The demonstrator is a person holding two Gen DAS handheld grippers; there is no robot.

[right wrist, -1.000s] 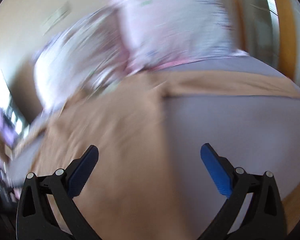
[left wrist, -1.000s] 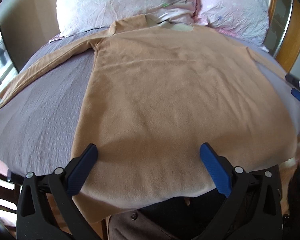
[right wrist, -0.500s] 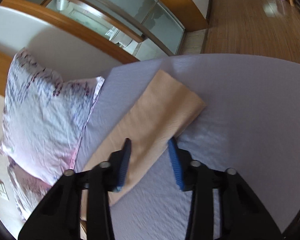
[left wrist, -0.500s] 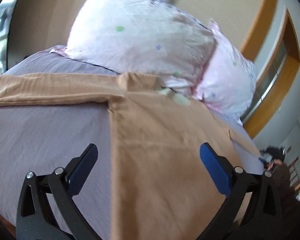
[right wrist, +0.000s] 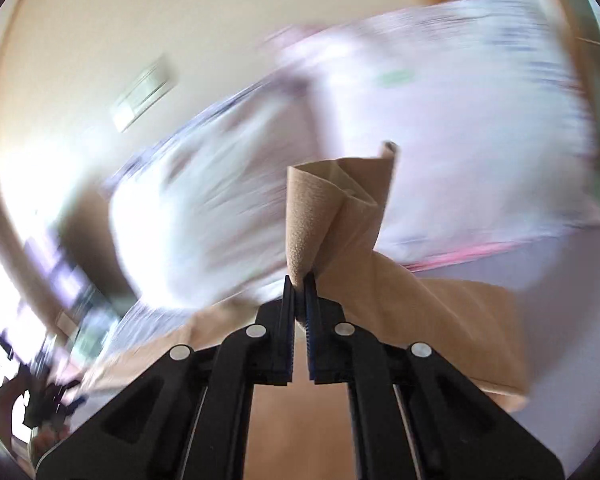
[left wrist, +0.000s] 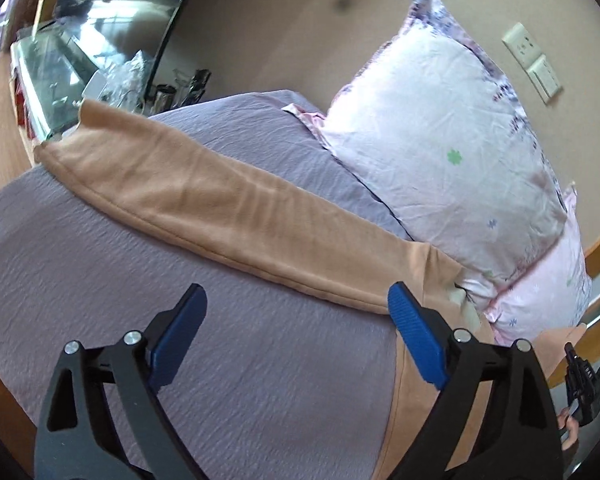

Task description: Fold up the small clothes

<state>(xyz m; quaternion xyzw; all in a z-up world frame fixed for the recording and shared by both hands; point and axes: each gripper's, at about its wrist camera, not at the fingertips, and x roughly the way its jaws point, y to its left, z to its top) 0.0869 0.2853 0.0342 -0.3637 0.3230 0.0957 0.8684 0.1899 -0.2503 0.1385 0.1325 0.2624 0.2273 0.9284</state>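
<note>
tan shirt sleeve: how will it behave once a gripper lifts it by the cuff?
Probably floppy: the cuff pinched in the right gripper curls and creases. Likely light, since a fingertip pinch carries it. The other sleeve, flat on the bedsheet ahead of the open left gripper, would likely drape likewise.

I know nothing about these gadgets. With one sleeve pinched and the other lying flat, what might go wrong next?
Two risks, both guesses:
1. The right hand-held gripper pinches only a thin bunched bit of the right sleeve cuff, so the fabric may slip out mid-fold.
2. The left hand-held gripper is open over the purple bedsheet, short of the left sleeve; closing there could catch sheet instead of sleeve.
</note>
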